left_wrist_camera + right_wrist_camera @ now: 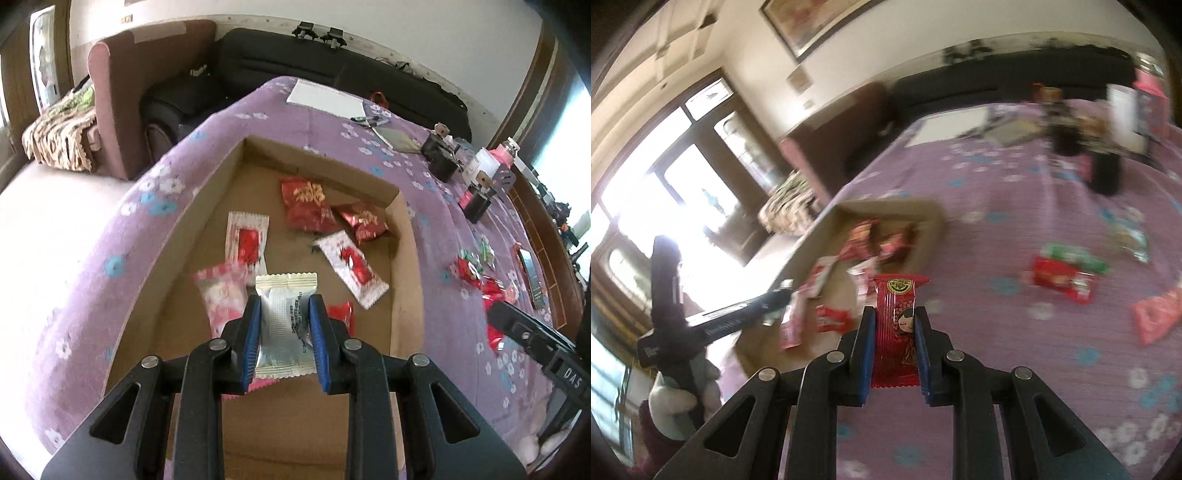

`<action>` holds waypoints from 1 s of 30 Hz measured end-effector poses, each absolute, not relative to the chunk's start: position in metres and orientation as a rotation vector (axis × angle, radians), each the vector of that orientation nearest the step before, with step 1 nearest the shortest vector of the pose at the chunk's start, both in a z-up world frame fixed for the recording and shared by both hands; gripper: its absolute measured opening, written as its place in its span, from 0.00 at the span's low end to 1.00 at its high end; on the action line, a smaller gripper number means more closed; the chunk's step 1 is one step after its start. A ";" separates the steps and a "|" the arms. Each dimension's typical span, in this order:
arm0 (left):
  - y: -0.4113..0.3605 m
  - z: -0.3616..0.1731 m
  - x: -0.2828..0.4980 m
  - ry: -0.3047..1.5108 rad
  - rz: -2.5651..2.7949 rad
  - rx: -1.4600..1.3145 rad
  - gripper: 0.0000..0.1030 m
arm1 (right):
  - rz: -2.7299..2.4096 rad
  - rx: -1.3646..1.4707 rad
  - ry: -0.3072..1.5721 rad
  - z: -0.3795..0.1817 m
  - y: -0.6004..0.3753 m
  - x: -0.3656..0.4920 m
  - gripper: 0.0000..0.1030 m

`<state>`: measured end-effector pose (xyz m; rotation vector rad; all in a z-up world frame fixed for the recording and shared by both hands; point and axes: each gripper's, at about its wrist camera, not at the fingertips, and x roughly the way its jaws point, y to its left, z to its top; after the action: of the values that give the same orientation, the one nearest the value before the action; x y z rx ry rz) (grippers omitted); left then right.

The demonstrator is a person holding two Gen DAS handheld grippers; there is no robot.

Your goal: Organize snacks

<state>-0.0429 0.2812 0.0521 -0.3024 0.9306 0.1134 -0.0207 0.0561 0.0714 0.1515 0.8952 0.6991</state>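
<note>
My left gripper [284,306] is shut on a silver-white snack packet [282,317] and hangs over the open cardboard box [236,162]. Inside the box lie several snacks: red foil packs [306,205], white-and-red packets [245,240] and a pink one [221,295]. My right gripper [894,314] is shut on a red packet with a cartoon girl [899,325], above the purple flowered cloth just right of the cardboard box [934,218]. In the right wrist view the left gripper [775,299] reaches over the box. The right gripper's body [535,332] enters the left wrist view from the right.
Loose red and green snacks [1063,277] and a pink pack [1156,314] lie on the cloth to the right. At the table's far side sit a white pad [325,96], pens, black holders [441,158] and a bottle. A sofa and armchair [147,92] stand behind.
</note>
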 end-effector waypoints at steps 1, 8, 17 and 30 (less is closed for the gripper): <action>0.281 0.049 -0.046 0.935 0.106 -0.312 0.22 | 0.711 0.138 0.899 0.071 0.065 -0.023 0.19; 0.284 0.035 -0.059 0.963 0.108 -0.328 0.23 | 0.783 0.018 0.946 0.051 0.127 -0.040 0.19; 0.284 0.031 -0.069 0.967 0.098 -0.337 0.24 | 0.777 -0.120 0.956 0.027 0.163 -0.055 0.23; 0.288 0.054 -0.097 0.863 0.120 -0.469 0.49 | 0.742 -0.097 0.856 0.053 0.141 -0.065 0.36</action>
<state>-0.0967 0.2878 0.0539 -0.4692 0.8634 0.1198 -0.0652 0.1408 0.0532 -0.0965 0.8559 0.7419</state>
